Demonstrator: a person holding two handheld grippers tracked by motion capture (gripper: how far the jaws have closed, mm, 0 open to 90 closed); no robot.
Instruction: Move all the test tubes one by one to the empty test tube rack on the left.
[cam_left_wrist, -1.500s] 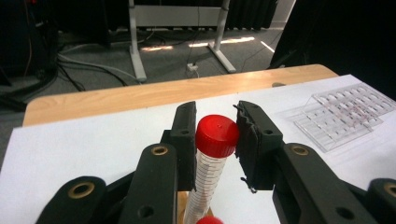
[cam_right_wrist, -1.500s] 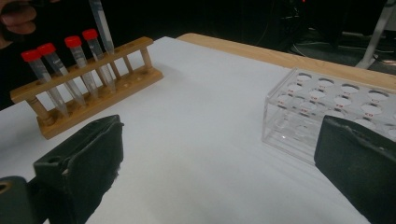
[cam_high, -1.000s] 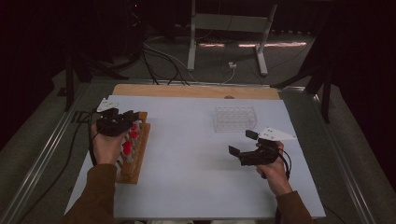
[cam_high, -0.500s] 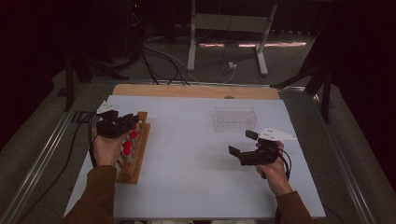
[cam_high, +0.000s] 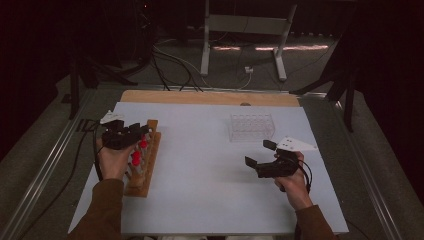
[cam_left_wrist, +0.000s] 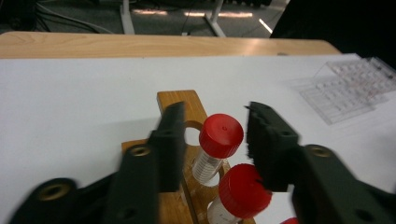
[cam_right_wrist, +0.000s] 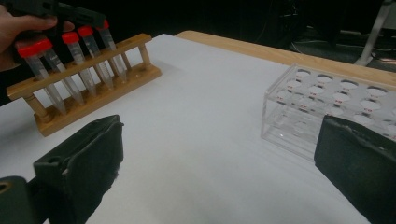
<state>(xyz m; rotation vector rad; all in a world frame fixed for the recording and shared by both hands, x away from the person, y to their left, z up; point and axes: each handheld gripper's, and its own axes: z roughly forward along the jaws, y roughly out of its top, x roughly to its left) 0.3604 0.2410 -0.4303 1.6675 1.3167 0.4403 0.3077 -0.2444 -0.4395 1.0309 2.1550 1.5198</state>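
My left gripper (cam_left_wrist: 212, 140) has just been opening; its fingers (cam_left_wrist: 170, 140) straddle the far red-capped tube (cam_left_wrist: 219, 140) without pressing it. The tube stands upright in the wooden rack (cam_high: 145, 162) at counter left. My right gripper (cam_high: 262, 159) waits open, well apart.

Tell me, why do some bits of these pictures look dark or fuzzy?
High view: the room around the white table is dim. Left gripper view: the left tool is soft-edged up close, while the red-capped tube between its jaws is sharper. Right gripper view: the right tool blurs; the clear rack glints.
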